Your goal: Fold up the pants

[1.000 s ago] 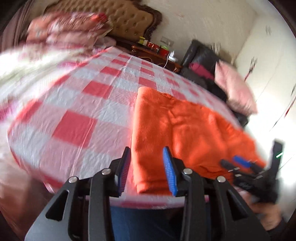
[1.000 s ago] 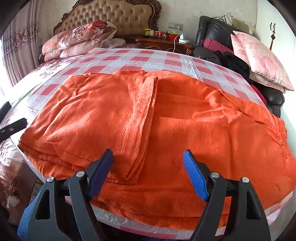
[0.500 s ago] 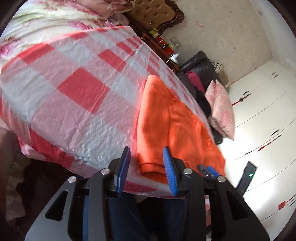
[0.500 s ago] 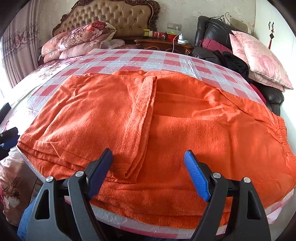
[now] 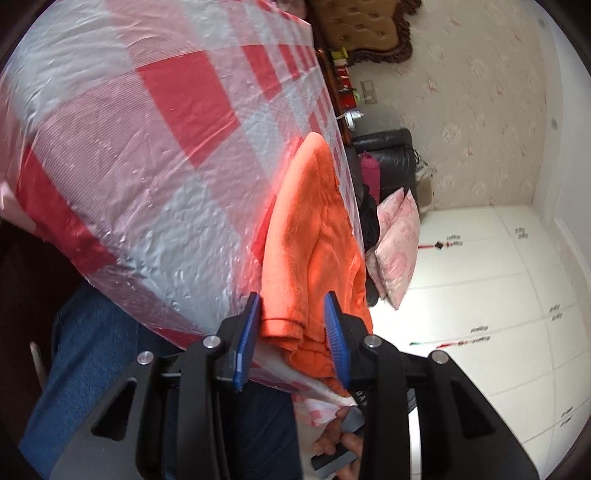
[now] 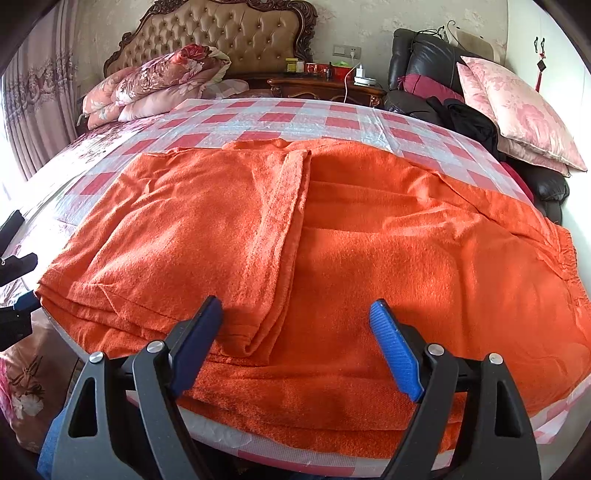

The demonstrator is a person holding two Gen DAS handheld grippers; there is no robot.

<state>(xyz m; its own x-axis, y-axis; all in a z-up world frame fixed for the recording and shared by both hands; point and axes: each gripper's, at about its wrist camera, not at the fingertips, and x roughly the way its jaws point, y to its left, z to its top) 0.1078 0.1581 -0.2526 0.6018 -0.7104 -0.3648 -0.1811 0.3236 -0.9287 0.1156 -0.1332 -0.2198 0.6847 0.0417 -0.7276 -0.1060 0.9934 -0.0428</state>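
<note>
Orange fleece pants [image 6: 332,251] lie spread across the checked plastic sheet [image 6: 295,118] on the bed, one half folded over with its edge running down the middle. My right gripper [image 6: 295,347] hovers open just above the near hem, at the bottom end of that folded edge, with nothing between its pads. In the left wrist view the scene is rolled sideways. My left gripper [image 5: 291,332] stands at the pants' left corner [image 5: 284,328], at the bed's edge. The hem sits between its blue pads, which stand partly apart and do not clearly pinch it. The left gripper [image 6: 20,284] shows at the right view's left margin.
Floral quilts [image 6: 159,85] and a tufted headboard [image 6: 221,33] are at the far end. A nightstand [image 6: 325,86], a black chair with clothes [image 6: 443,99] and pink pillows [image 6: 517,110] stand to the right. The person's jeans [image 5: 92,369] and a hand [image 5: 340,443] are below the bed edge.
The left gripper has rolled strongly and dropped to the bed's edge, so the pants' corner now sits between its pads. The right gripper has stayed put, its jaws slightly wider.
</note>
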